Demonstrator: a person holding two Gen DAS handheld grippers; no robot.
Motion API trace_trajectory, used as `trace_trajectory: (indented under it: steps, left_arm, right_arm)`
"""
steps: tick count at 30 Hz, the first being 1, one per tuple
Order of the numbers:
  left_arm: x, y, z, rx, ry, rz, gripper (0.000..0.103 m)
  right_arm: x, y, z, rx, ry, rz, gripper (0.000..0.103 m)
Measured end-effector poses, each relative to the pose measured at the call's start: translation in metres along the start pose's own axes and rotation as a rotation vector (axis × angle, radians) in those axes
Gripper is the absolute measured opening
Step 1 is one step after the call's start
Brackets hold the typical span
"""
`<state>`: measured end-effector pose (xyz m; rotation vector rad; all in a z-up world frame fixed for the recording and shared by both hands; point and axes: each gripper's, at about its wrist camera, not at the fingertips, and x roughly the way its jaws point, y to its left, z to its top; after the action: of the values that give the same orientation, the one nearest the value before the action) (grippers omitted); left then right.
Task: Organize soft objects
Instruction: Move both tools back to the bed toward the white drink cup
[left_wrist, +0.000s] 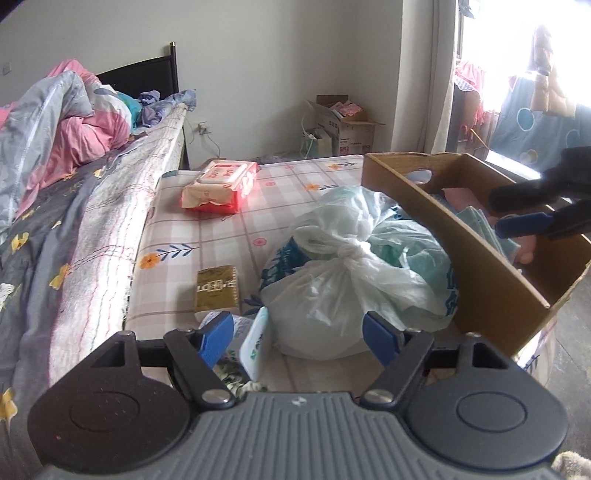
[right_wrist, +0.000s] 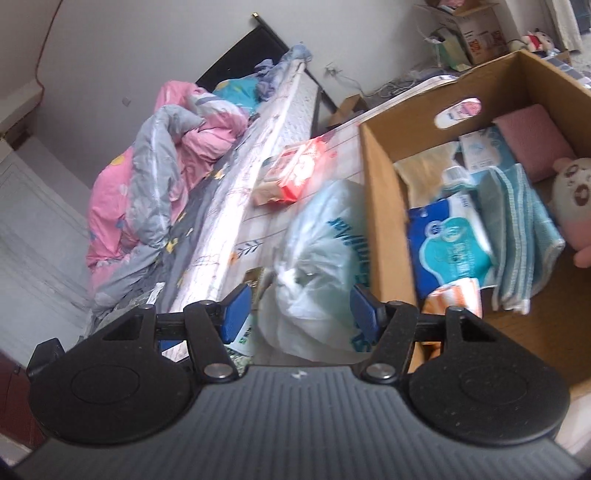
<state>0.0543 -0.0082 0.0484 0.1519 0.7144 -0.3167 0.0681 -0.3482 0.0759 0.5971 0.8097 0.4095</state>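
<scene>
The cardboard box stands on a low surface covered with a checked, flowered sheet, and everything else is placed here by it. Inside the box lie a folded teal towel, a blue pack of tissues, a pink cushion against the far wall, a pale plush toy at the right edge, and an orange-and-white packet at the near end.

Just outside the box's left wall, touching it, sits a knotted white plastic bag, still out on the sheet. Farther from the box, beyond the bag, lies a red pack of wipes. On the near side of the bag, well left of the box, a gold packet lies flat, and a small white-and-green pack stands tilted beside it.

The left gripper hangs low in front of the bag, its blue fingers spread wide; the bag's near end shows in the gap between them, but the pads do not press on it. The right gripper hovers above the bag, at the box's left wall, its fingers also spread apart and pinching nothing; in the left wrist view it reaches in over the box.

A bed with a rumpled pink and grey quilt lies well left of the box.
</scene>
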Motion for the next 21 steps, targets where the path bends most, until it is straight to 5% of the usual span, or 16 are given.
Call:
trace_trajectory:
  steps: [4,10,17,21]
  left_arm:
    - [0.004,0.018,-0.010,-0.042,0.031,0.043,0.078]
    - [0.019,0.031,-0.021,-0.086,0.055,0.035,0.057]
    - [0.050,0.027,-0.030,-0.053,0.103,0.059,0.022]
    - [0.057,0.025,-0.035,-0.041,0.108,0.087,0.017]
  right_arm:
    - [0.039,0.033,-0.006,-0.042,0.031,0.053,0.059]
    - [0.101,0.063,-0.013,-0.052,0.102,0.139,0.059]
    - [0.182,0.086,-0.023,-0.110,0.208,0.086,0.045]
    - [0.208,0.098,-0.026,-0.170,0.216,0.033,0.037]
